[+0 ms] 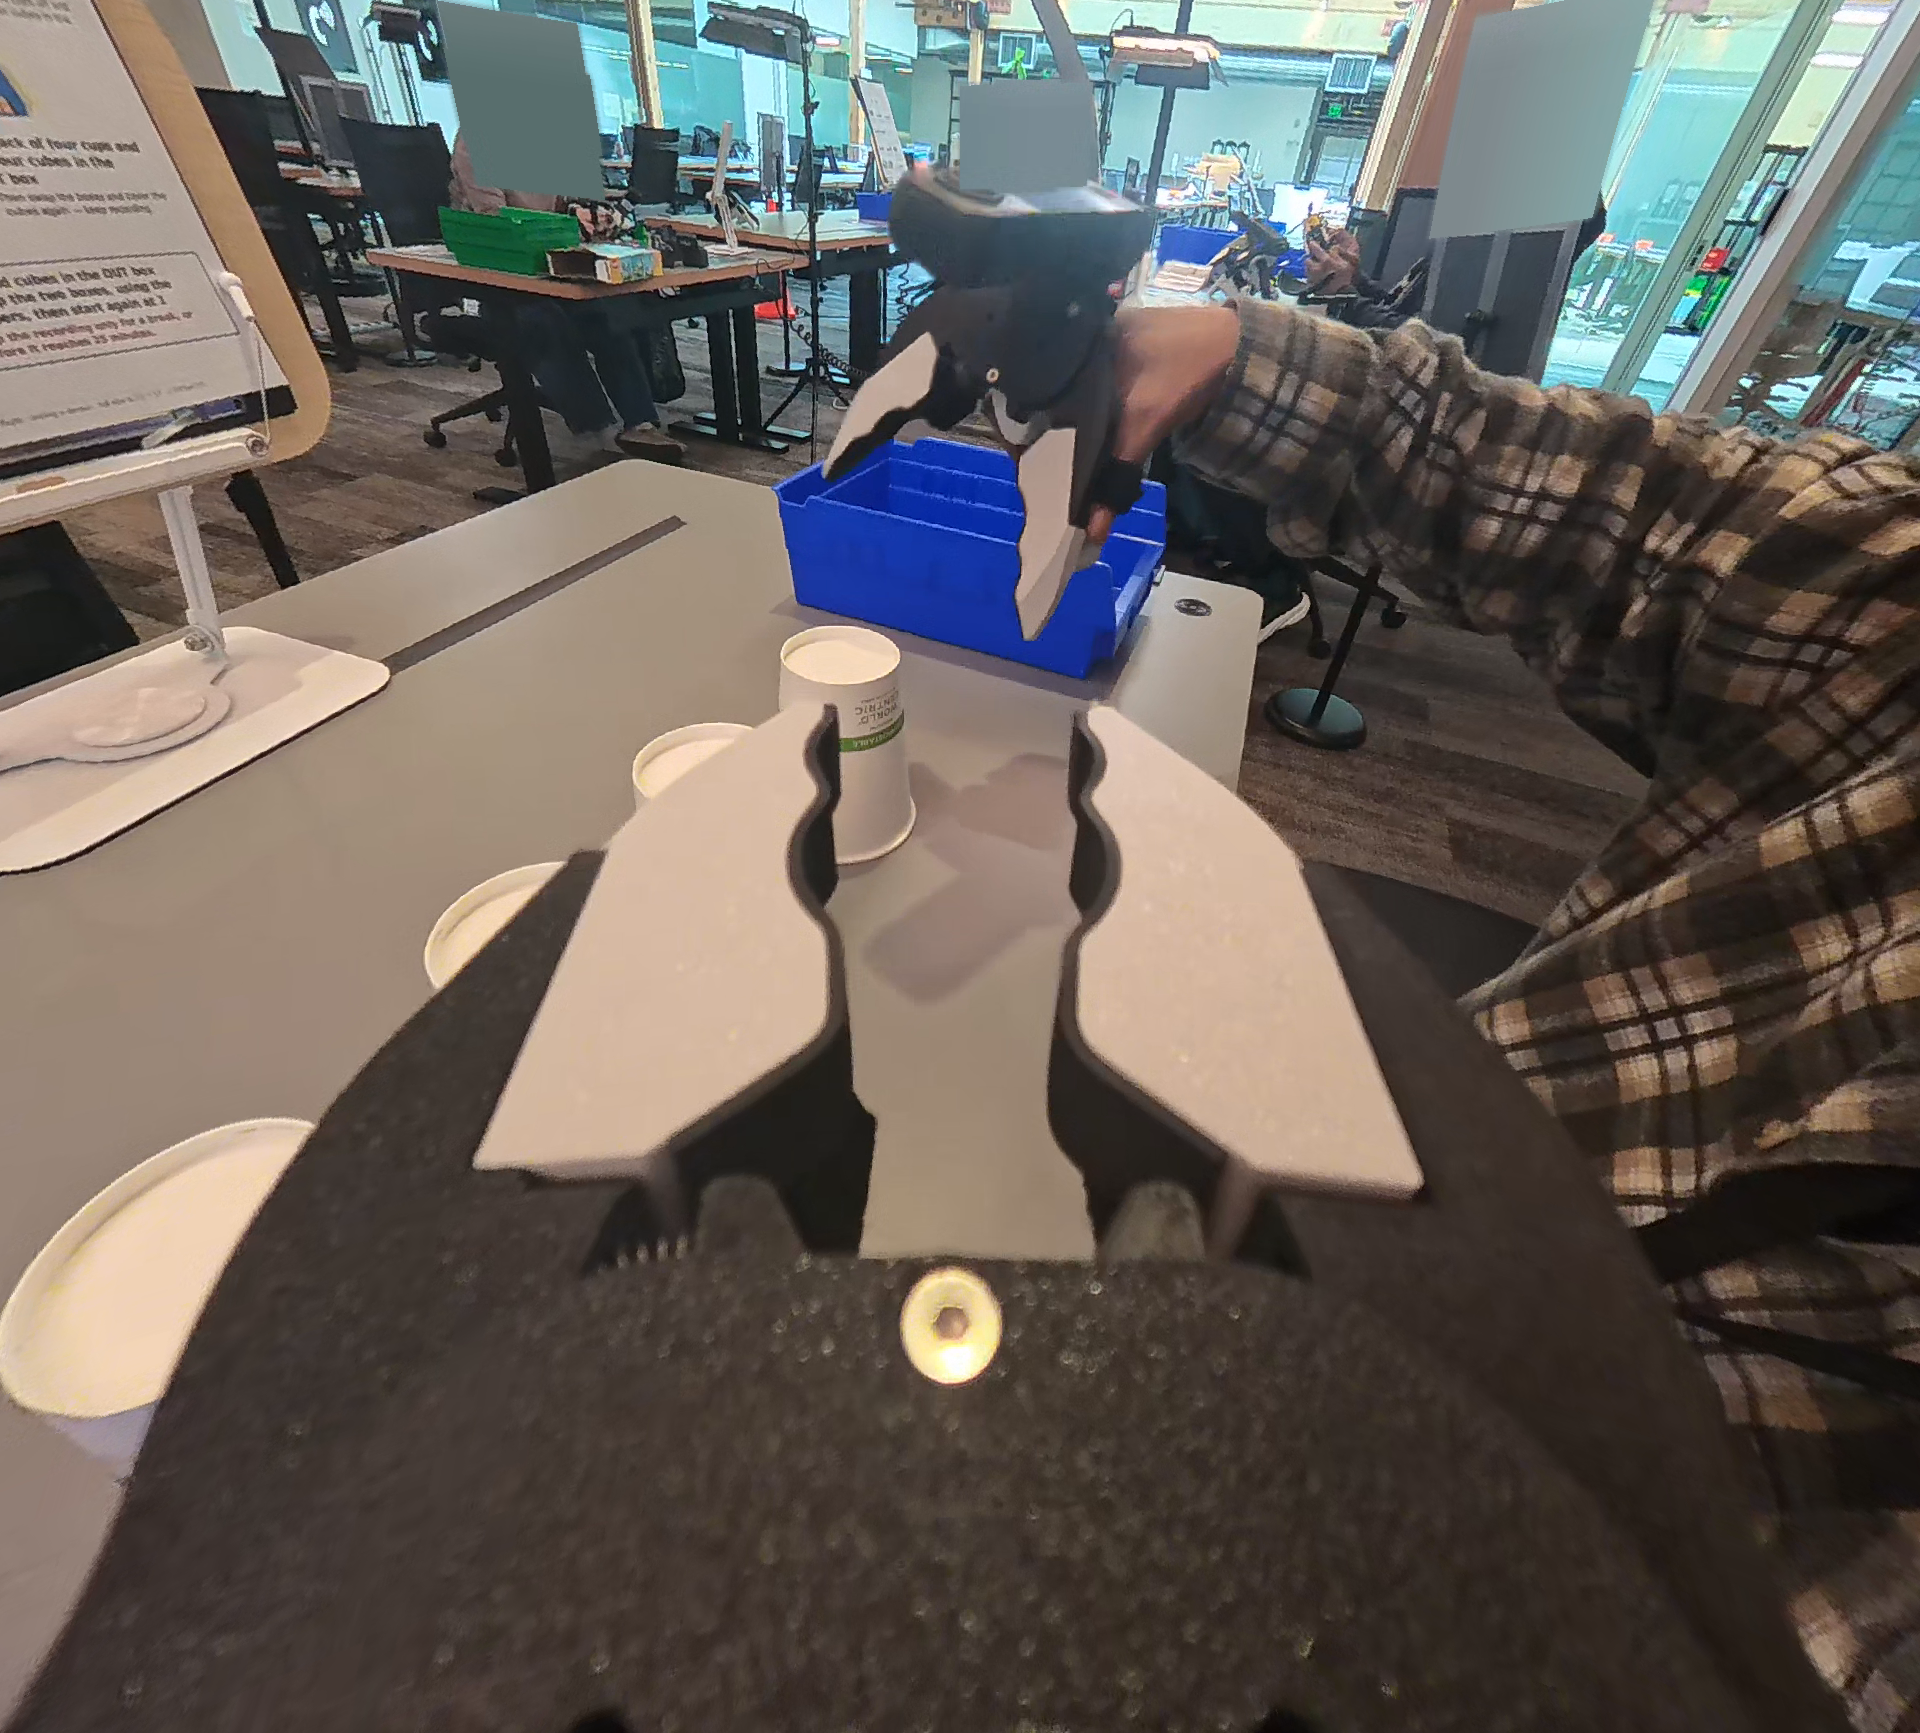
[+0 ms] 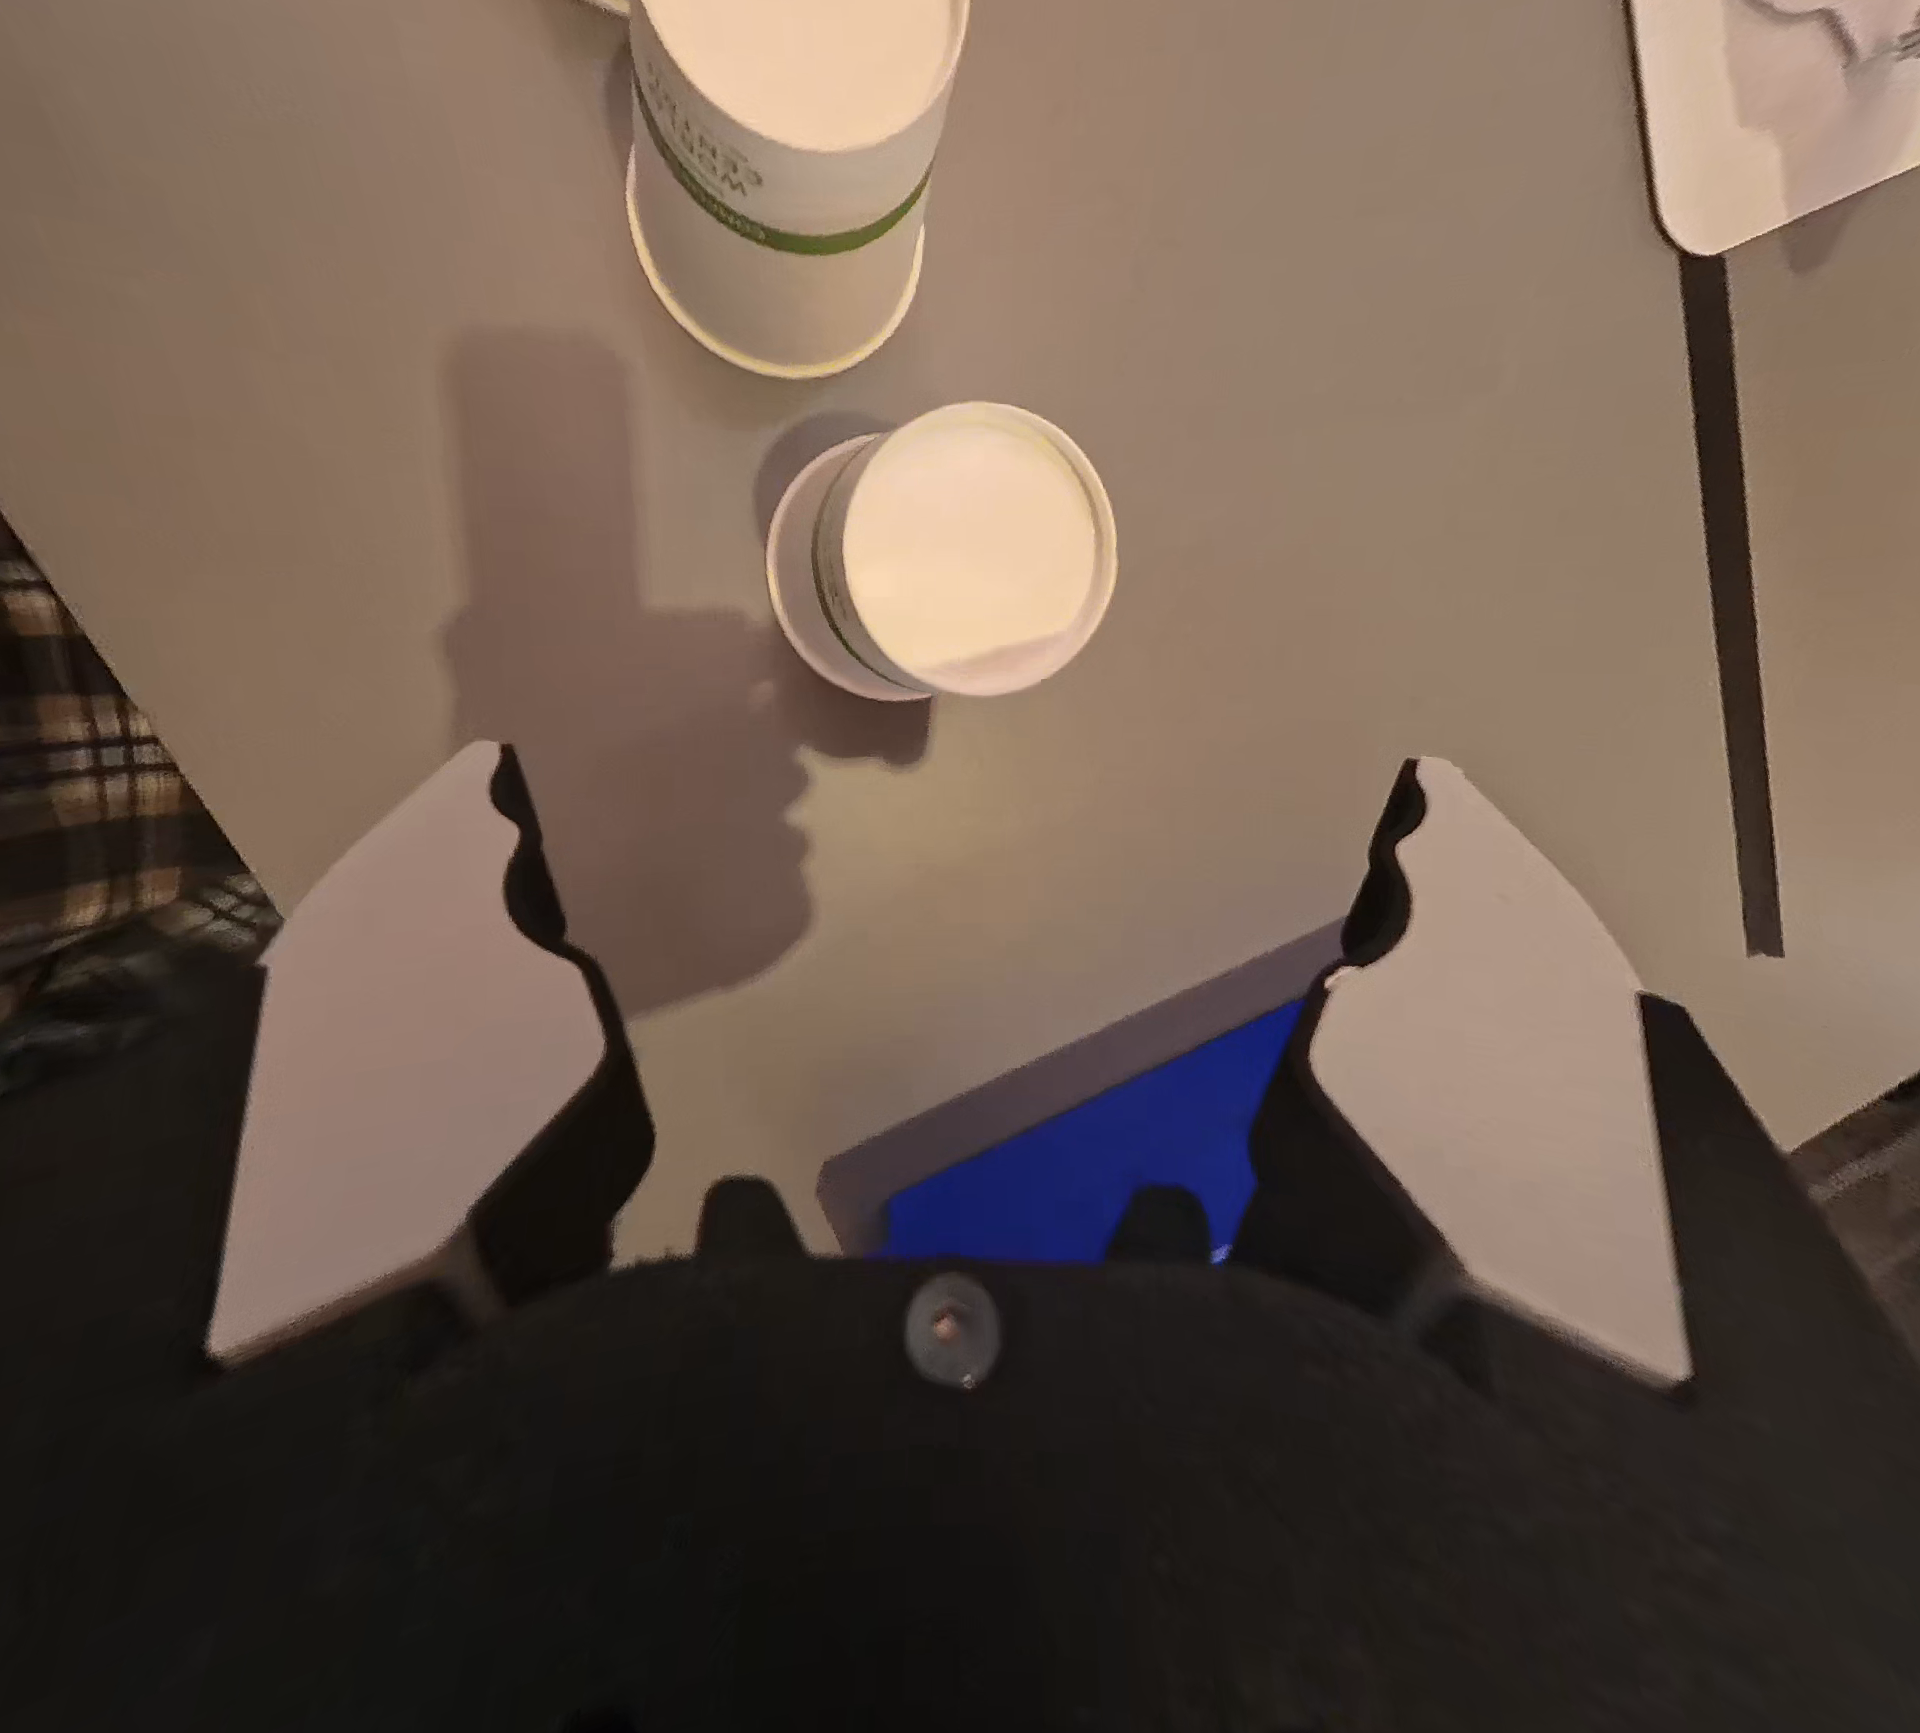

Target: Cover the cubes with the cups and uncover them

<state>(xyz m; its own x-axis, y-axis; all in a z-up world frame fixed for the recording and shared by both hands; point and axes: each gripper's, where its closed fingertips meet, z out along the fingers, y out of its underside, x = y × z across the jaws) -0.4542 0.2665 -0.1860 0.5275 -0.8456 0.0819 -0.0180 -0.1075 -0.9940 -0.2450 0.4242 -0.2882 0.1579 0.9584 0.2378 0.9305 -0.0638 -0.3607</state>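
1. Left gripper [image 1: 951, 779] fingers parted, empty, low over grey worktop [image 1: 520, 852].
2. White upturned cups [image 2: 940, 556], green-banded, near blue bin [image 1: 966, 551].
3. Right gripper [image 2: 961, 769] wide open, empty, above bin.

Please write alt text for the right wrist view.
The open right hand-held gripper hangs empty over a grey table, above an upside-down white paper cup. A second upside-down cup stands beyond; a blue bin shows below.
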